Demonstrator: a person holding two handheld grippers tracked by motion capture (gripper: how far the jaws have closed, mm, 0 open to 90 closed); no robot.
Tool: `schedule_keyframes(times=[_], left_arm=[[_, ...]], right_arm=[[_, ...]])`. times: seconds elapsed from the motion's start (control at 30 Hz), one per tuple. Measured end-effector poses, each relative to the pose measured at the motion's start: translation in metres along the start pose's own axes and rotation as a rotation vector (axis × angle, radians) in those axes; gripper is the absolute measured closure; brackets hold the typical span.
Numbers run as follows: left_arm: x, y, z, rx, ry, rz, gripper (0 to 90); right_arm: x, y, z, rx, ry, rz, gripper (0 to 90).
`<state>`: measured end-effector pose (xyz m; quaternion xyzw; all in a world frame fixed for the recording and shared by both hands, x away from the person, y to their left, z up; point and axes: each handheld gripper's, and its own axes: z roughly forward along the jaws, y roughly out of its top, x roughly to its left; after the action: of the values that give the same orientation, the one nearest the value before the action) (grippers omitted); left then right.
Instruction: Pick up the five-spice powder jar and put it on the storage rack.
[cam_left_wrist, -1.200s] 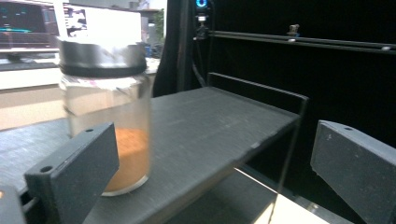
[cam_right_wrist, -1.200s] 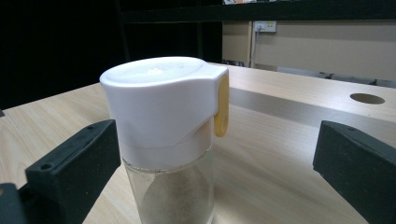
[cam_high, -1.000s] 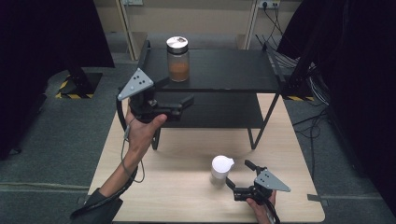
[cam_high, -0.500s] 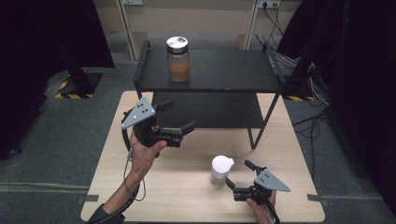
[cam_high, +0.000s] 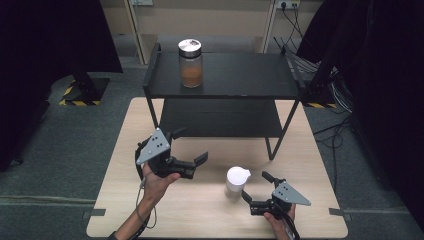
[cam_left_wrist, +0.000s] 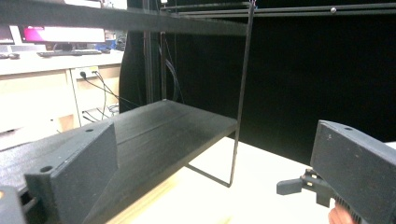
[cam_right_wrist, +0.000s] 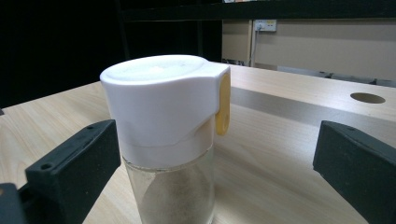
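A glass jar with a silver lid (cam_high: 190, 62), holding brown powder, stands on the top shelf of a black rack (cam_high: 225, 90). A smaller white-capped jar (cam_high: 237, 182) with pale powder stands on the wooden table (cam_high: 125, 200). My right gripper (cam_high: 256, 186) is open just right of it. In the right gripper view the white-capped jar (cam_right_wrist: 168, 116) sits close ahead, between the spread jaws of my right gripper (cam_right_wrist: 218, 140). My left gripper (cam_high: 190, 146) hangs open and empty over the table in front of the rack. In its own view my left gripper (cam_left_wrist: 217, 158) faces the lower shelf (cam_left_wrist: 154, 130).
The rack's thin legs (cam_high: 269, 147) stand on the table's far half. A round hole (cam_right_wrist: 367, 97) is cut in the tabletop. Dark curtains flank the table, and cables (cam_high: 300, 60) lie on the floor behind the rack. My right gripper (cam_left_wrist: 303, 184) also shows in the left gripper view.
My left gripper has dropped from beside the rack's top shelf and come back toward the person, staying open. The right gripper and both jars have not moved.
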<state>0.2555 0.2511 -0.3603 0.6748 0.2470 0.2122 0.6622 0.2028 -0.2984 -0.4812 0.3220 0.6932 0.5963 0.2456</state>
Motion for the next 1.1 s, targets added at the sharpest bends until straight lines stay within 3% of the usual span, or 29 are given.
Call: schedule_keyframes(times=[0.2, 0.3, 0.4, 0.6, 1.1], left_arm=[[0.002, -0.027, 0.000, 0.010, -0.008, -0.026, 0.3], [0.004, -0.036, 0.002, 0.031, -0.005, -0.005, 0.3], [0.007, -0.045, 0.001, 0.022, -0.012, -0.023, 0.3], [0.007, -0.063, -0.003, 0.022, -0.015, -0.020, 0.3], [0.011, -0.095, -0.008, 0.062, -0.009, -0.037, 0.3]], right_arm=[[0.000, 0.000, 0.000, -0.001, -0.001, 0.000, 0.8], [0.000, 0.000, 0.000, 0.002, 0.000, 0.000, 0.9], [0.000, 0.000, 0.000, 0.002, 0.000, -0.001, 0.9], [0.000, 0.000, 0.000, 0.001, 0.000, -0.001, 0.9], [0.000, 0.000, 0.001, 0.002, 0.005, -0.010, 0.9]])
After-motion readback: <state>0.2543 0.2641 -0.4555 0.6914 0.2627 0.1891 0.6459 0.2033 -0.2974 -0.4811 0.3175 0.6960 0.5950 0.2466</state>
